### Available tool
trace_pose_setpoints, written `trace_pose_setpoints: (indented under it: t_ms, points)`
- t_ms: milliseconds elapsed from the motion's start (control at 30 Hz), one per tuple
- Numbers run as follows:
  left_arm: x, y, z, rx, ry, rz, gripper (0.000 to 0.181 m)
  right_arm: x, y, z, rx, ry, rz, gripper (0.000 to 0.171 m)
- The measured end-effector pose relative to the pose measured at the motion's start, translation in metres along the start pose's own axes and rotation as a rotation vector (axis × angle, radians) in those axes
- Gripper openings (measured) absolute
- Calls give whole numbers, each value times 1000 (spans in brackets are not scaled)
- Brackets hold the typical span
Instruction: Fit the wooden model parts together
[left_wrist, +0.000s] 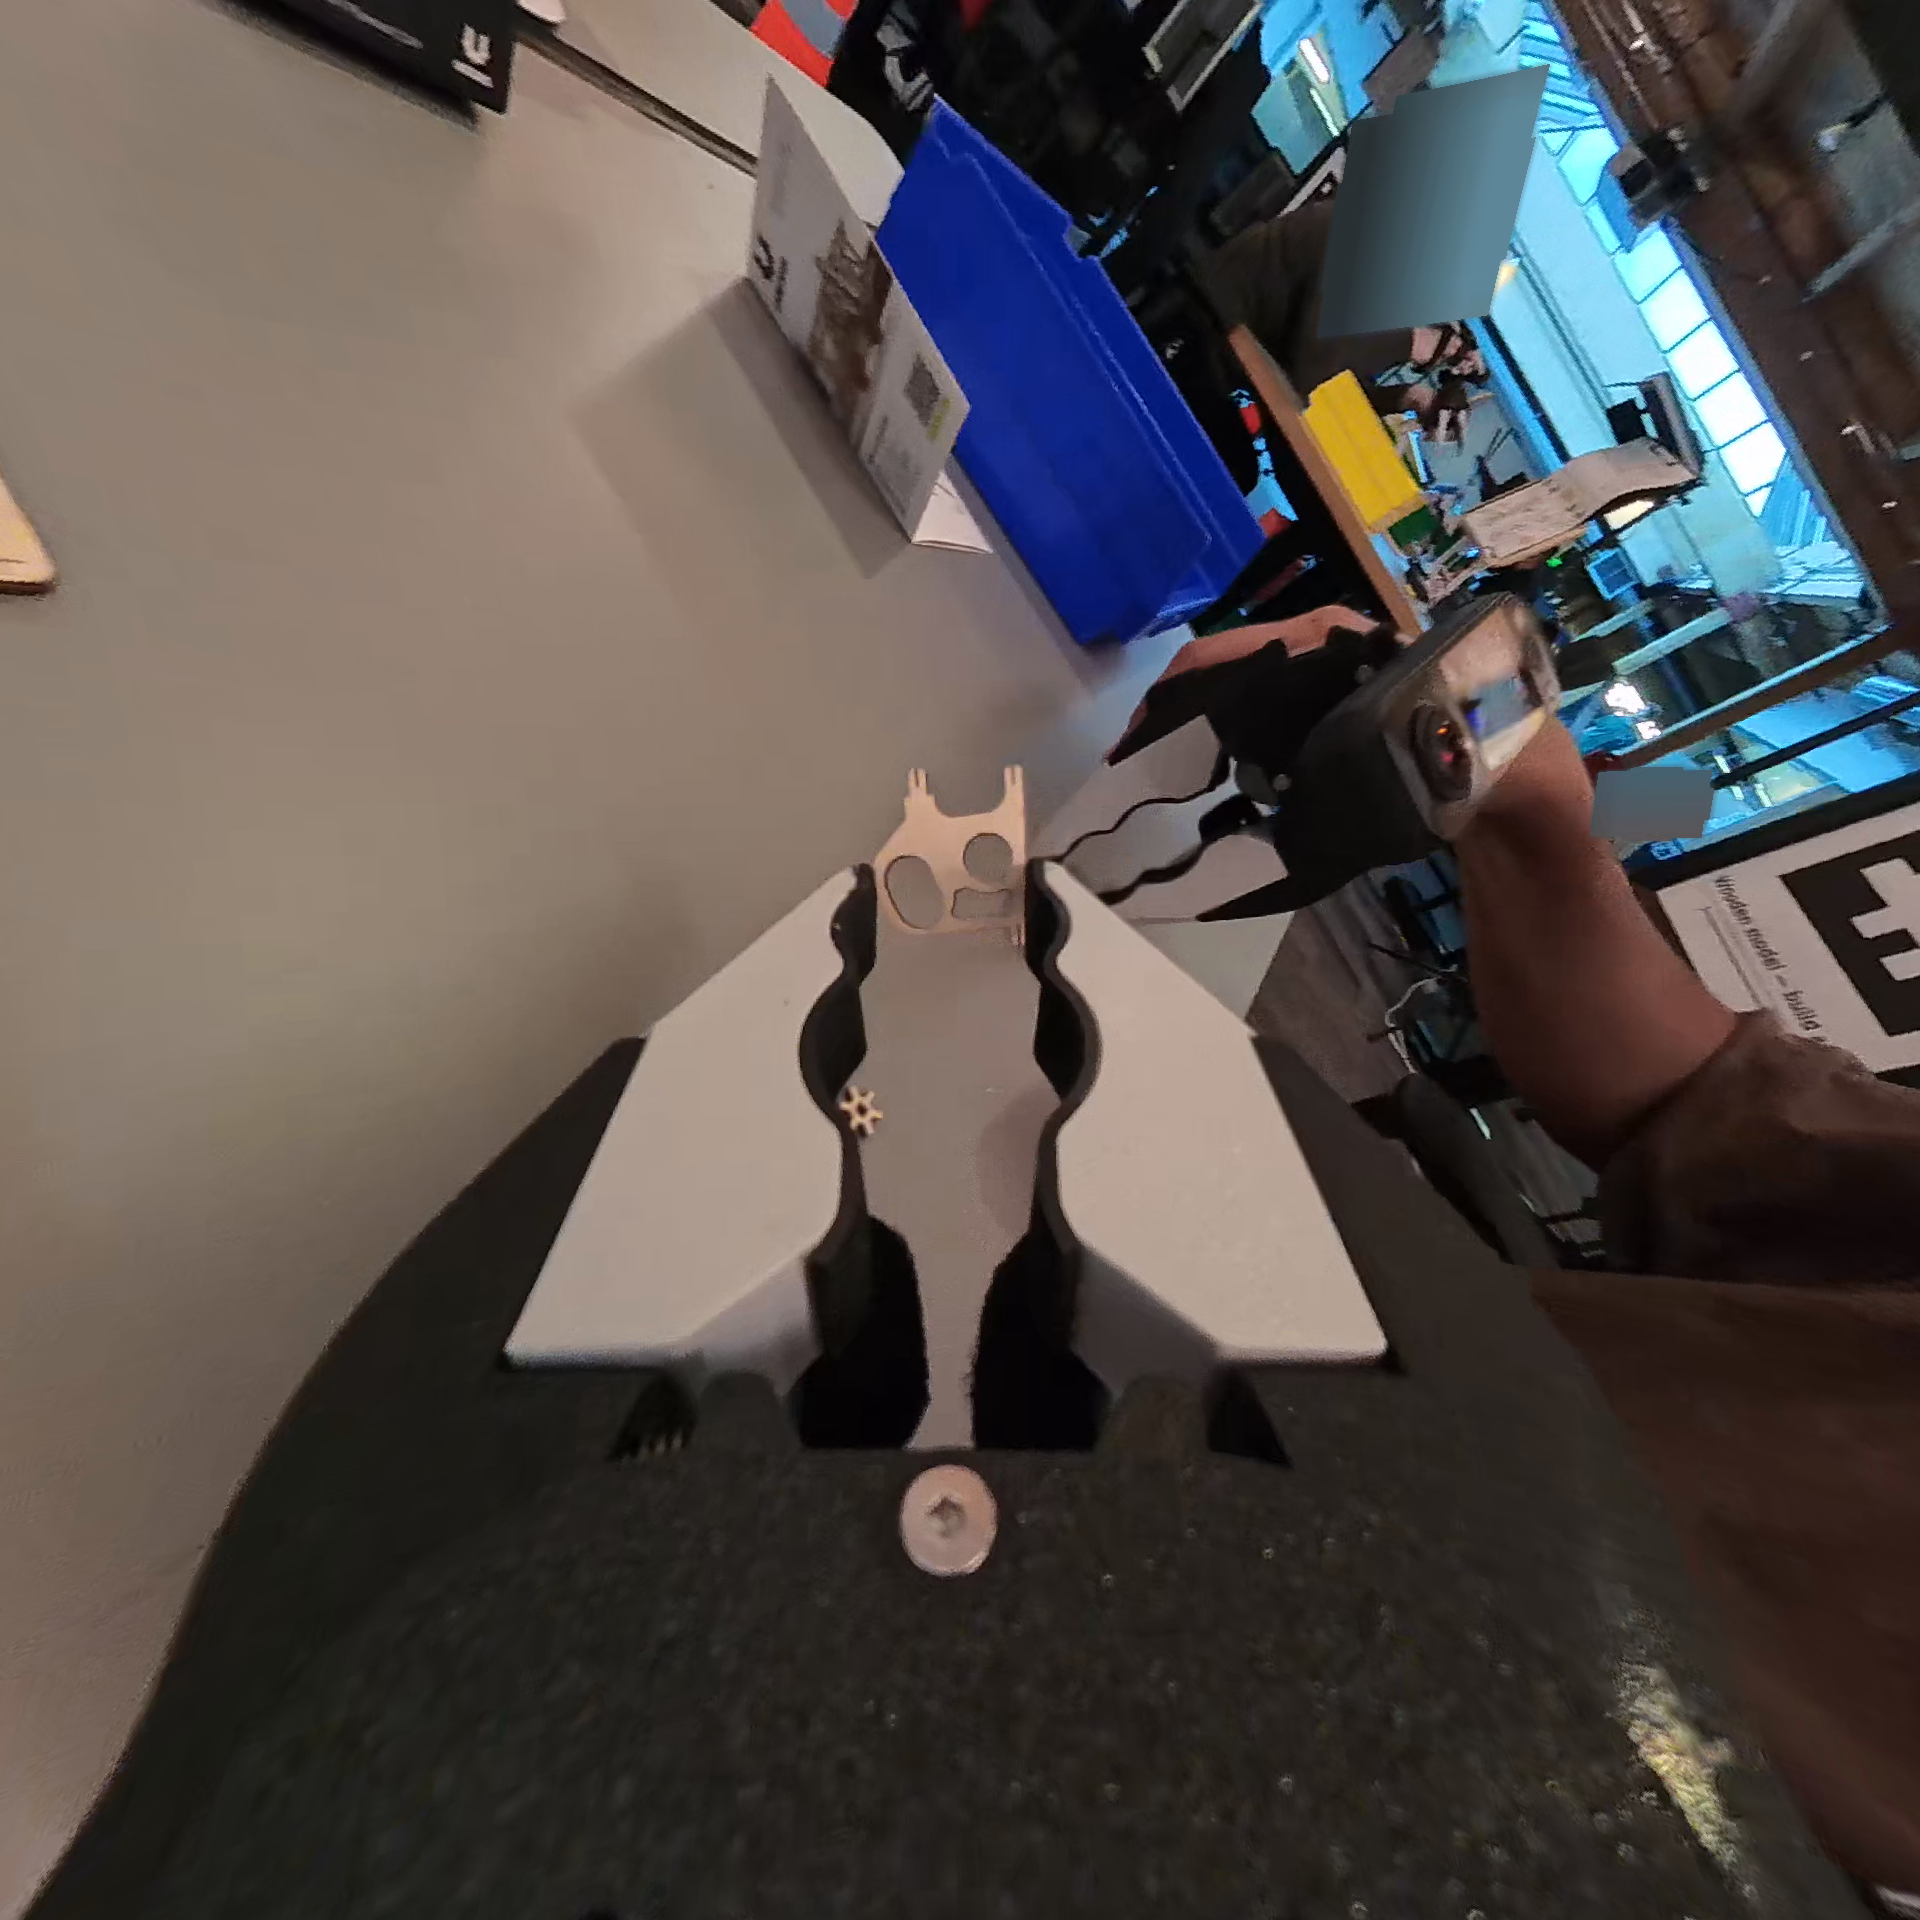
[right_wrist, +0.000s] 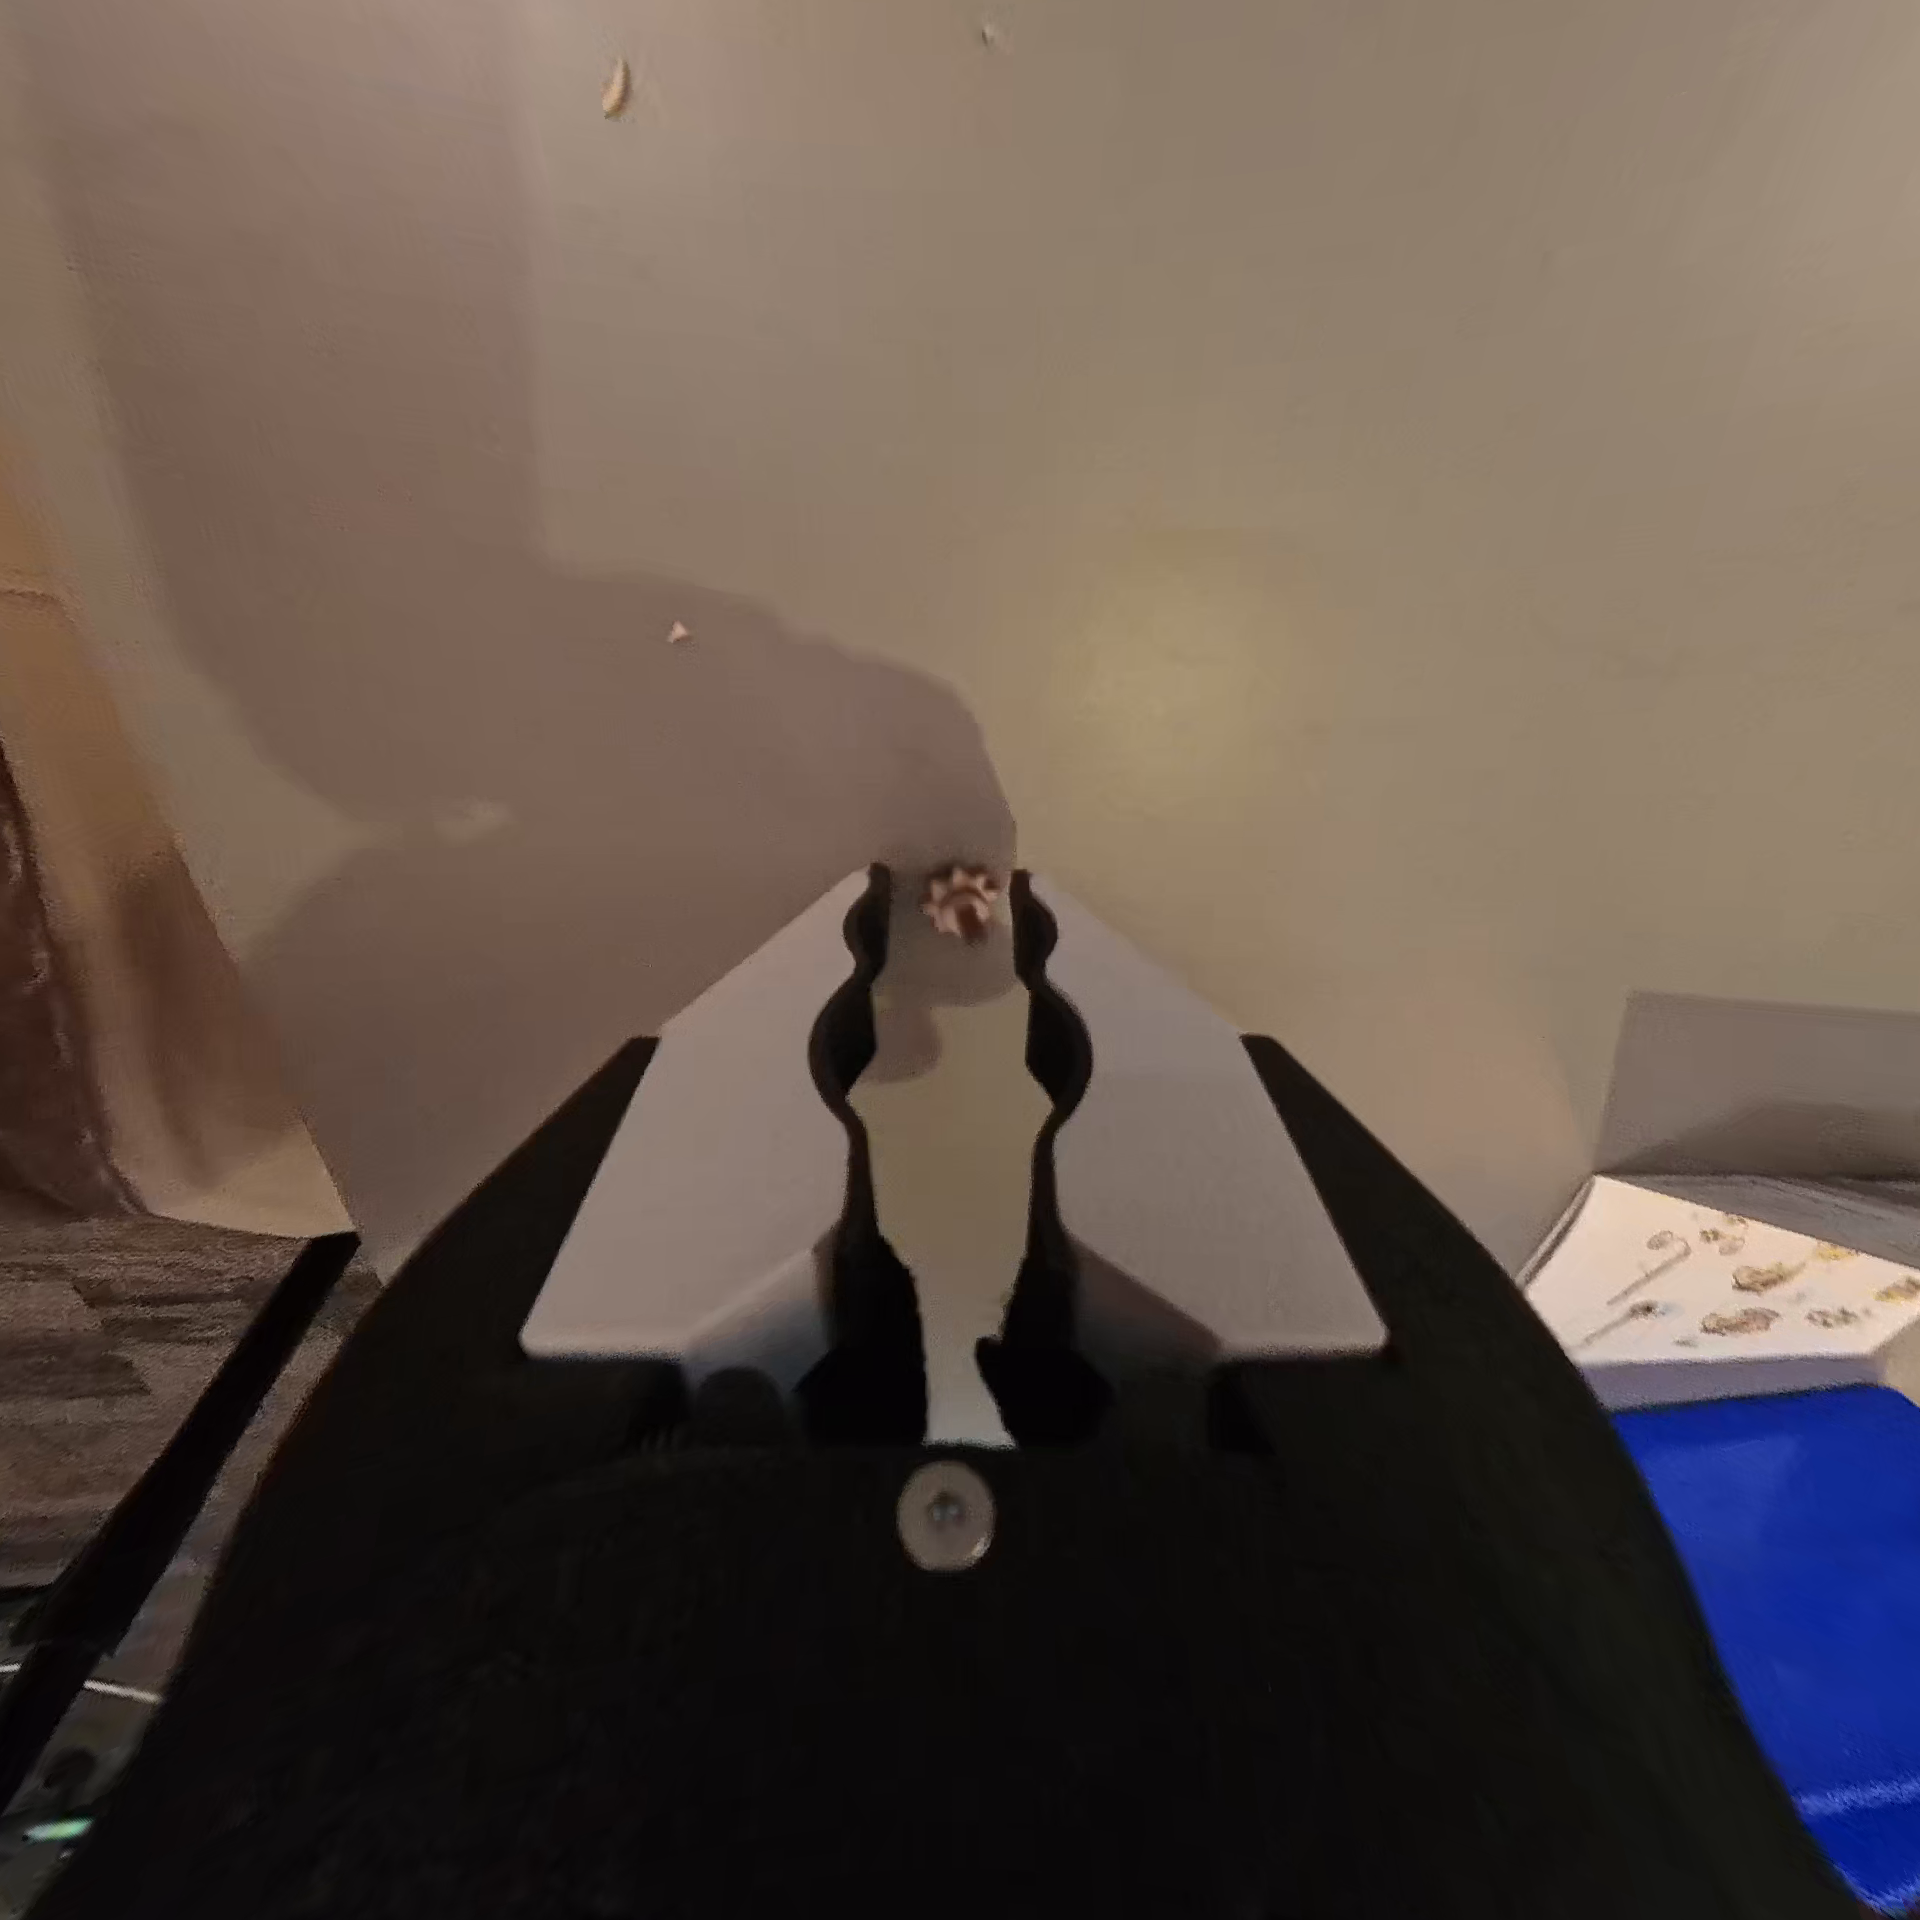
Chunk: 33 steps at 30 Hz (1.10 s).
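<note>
My left gripper (left_wrist: 948, 883) is shut on a flat wooden plate (left_wrist: 935, 836) with round cut-outs and two prongs pointing away, held above the grey table (left_wrist: 312, 623). A small wooden gear (left_wrist: 860, 1112) lies on the table and shows between the left fingers. My right gripper (right_wrist: 951, 899) is open, tips close to the table, with a small wooden gear (right_wrist: 961, 899) showing between its fingertips, touching neither. In the left wrist view the right gripper (left_wrist: 1132, 862) sits just right of the plate, open, held by a hand.
A blue bin (left_wrist: 1060, 416) and a standing folded card (left_wrist: 862, 312) are at the table's far side. A wooden sheet (left_wrist: 21, 540) lies at the left edge. A white box of small parts (right_wrist: 1745, 1299) and a blue bin (right_wrist: 1818, 1579) are at the right. Wood chips (right_wrist: 678, 631) lie on the table.
</note>
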<state>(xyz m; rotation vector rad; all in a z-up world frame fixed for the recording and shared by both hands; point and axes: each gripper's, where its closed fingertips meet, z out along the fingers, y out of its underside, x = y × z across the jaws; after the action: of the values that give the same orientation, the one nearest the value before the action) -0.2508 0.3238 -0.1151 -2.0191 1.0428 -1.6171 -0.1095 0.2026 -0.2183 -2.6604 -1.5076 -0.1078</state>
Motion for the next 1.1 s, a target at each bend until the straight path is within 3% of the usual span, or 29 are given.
trace_pose_setpoints:
  t_ms: [33, 167, 367, 467, 600, 867, 1100]
  points:
    - [-3, 0, -2, 0, -10, 6, 26, -3, -4, 1, 30, -20, 6, 25]
    - [-4, 3, -2, -3, -1, -1, 26, -3, 0, -10, 188, -15, 75, 29]
    - [4, 11, 3, -26, 32, 9, 26, 1, 37, -25, 627, -11, 432, 29]
    - [11, 13, 11, -18, 53, -30, 26, 1, 38, -11, 673, 38, 612, 29]
    - [21, 19, 25, -25, 38, 2, 26, -2, 21, -23, 794, 117, 941, 26]
    - [43, 33, 56, -104, 149, 8, 26, -2, 18, -10, 613, 409, 954, 21]
    - [38, 44, 78, -214, 134, 54, 26, 7, 10, 0, 700, 246, 1004, 14]
